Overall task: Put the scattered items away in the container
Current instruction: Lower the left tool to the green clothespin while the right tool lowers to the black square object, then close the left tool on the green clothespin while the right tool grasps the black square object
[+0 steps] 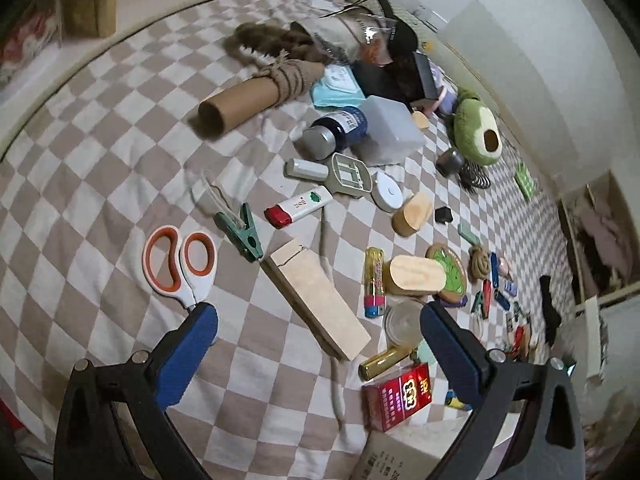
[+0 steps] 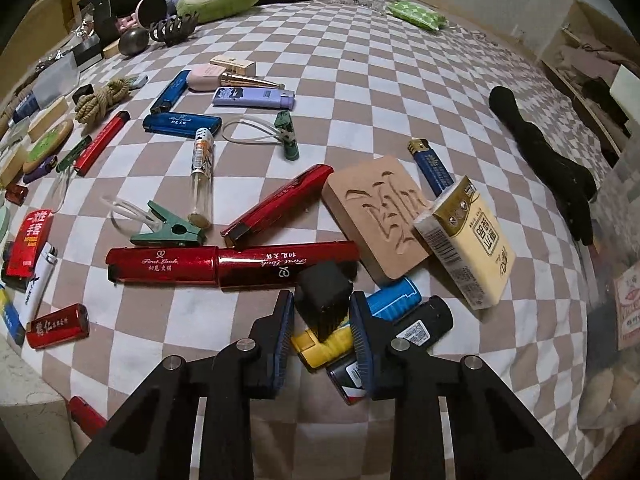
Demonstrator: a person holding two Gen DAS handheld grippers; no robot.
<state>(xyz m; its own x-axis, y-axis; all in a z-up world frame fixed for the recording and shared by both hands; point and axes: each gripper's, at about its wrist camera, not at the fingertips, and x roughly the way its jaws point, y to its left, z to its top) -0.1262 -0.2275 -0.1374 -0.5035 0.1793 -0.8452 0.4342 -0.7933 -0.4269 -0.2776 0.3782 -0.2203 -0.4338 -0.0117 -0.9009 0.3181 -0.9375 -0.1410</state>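
Many small items lie scattered on a checkered bed sheet. My right gripper is shut on a small black block, which sits just over a yellow lighter and a blue one. Two red lighters lie end to end just beyond it. My left gripper hangs open above a long wooden block, with nothing between its blue fingers. Orange-handled scissors lie by its left finger. A red cigarette pack lies near its right finger.
A carved wooden tile and a yellow tissue pack lie right of the black block. A black sock lies further right, by a clear bin wall. A cardboard tube, frosted box and green plush sit farther back.
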